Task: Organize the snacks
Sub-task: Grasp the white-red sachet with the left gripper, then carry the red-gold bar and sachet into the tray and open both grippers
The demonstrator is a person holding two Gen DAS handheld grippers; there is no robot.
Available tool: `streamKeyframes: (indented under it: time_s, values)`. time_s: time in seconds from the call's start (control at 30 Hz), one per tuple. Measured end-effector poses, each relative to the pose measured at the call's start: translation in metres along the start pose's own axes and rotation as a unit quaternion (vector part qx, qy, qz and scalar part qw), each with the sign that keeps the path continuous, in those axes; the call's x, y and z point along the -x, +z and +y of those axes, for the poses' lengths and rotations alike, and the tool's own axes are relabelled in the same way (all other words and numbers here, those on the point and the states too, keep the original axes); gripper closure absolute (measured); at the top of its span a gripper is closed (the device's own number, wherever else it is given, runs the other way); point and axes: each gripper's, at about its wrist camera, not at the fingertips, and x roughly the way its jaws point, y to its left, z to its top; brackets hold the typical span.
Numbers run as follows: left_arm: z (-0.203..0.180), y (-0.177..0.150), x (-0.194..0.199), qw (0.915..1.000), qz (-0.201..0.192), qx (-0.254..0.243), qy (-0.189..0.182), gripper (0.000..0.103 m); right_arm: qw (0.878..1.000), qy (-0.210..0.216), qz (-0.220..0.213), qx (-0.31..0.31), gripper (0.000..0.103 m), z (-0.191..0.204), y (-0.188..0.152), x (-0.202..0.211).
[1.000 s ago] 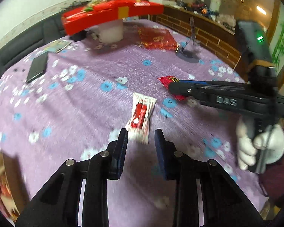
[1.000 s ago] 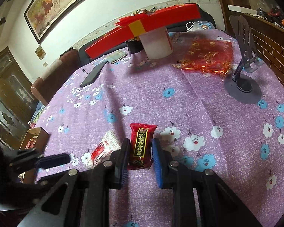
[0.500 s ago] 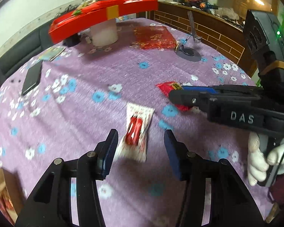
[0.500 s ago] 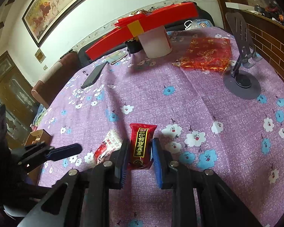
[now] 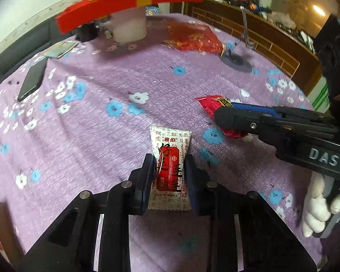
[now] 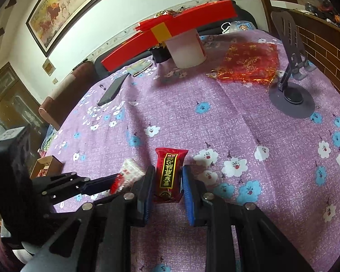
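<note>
A white snack packet with a red label (image 5: 170, 165) lies on the purple flowered tablecloth (image 5: 90, 124). My left gripper (image 5: 168, 170) has closed around it, its jaws touching the packet's two sides. A dark red snack packet (image 6: 170, 172) sits between the jaws of my right gripper (image 6: 167, 181), which is shut on it. In the left wrist view the right gripper (image 5: 233, 117) reaches in from the right over the red packet (image 5: 215, 106). In the right wrist view the left gripper (image 6: 115, 181) holds the white packet (image 6: 129, 172) at lower left.
A long red box (image 6: 170, 31) rests on a white cylinder (image 6: 185, 49) at the table's far side. A red foil bag (image 6: 249, 63), a grey phone stand (image 6: 290, 83), a black phone (image 6: 112, 89) and a booklet (image 6: 140, 66) lie around. A cardboard box (image 6: 45, 165) stands off the left edge.
My left gripper moved forward over the white packet and closed from wide open onto its sides. The right gripper stayed shut on the red packet and barely moved.
</note>
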Motion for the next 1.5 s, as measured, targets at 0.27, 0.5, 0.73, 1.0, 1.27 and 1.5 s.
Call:
streamKeyframes:
  time_s: [0.27,0.5,0.73,1.0,1.27,1.5]
  values:
    - [0.011,-0.033,0.063,0.9981,-0.048,0.039,0.001,0.077,1.000,0.016,-0.011,0.006,0.077,0.006,-0.002,0.005]
    - [0.045,-0.081,0.132,0.9865,-0.102,0.127,0.016,0.076,1.000,0.019,-0.013,0.020,0.077,0.016,-0.008,0.004]
    - [0.124,-0.154,0.198,0.9565,-0.143,0.246,0.063,0.076,1.000,-0.001,-0.007,0.029,0.077,0.034,-0.013,0.003]
    - [0.197,-0.221,0.229,0.9265,-0.136,0.331,0.117,0.076,0.993,0.050,0.020,0.106,0.076,0.136,-0.028,0.014]
    - [0.239,-0.243,0.231,0.9214,-0.114,0.335,0.160,0.076,0.975,0.114,0.076,0.176,0.077,0.255,-0.051,-0.020]
    - [0.264,-0.241,0.214,0.9220,-0.088,0.338,0.166,0.076,0.960,0.128,0.118,0.221,0.077,0.328,-0.071,-0.067]
